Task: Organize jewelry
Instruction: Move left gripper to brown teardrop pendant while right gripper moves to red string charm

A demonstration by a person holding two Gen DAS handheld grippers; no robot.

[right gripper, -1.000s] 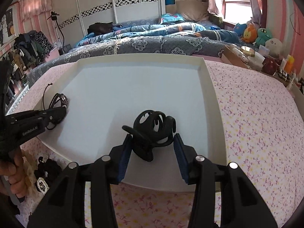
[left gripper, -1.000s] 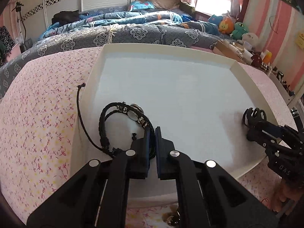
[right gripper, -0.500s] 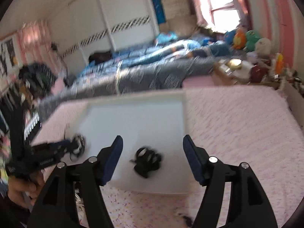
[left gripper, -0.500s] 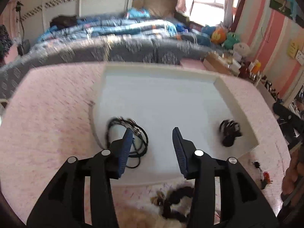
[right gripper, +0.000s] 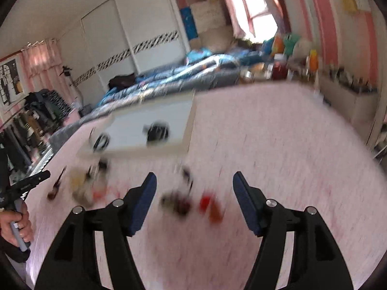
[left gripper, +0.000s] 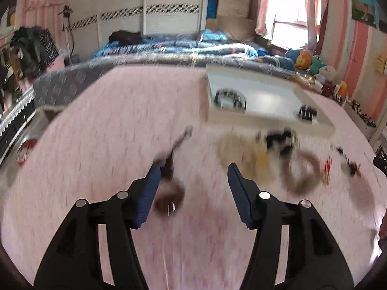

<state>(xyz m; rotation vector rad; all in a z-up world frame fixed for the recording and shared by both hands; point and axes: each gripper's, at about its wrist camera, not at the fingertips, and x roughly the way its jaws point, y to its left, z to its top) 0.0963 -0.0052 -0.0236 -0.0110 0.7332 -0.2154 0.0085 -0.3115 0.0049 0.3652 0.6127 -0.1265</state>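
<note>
Bracelet and clip now left in tray. Left gripper opening, right gripper wide; both empty (blurred), drawn back over loose pieces.

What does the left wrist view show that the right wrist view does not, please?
Only the left wrist view: the left claw, jaws opening with nothing gripped, above a blurred dark brown piece on the pink cloth.

Only the right wrist view: the right claw, open and empty, above blurred red pieces, plus a hand gripping the other tool's handle at the left edge.

Both: the white tray holding a black bracelet and a black clip, with loose jewelry lying in front of it.
</note>
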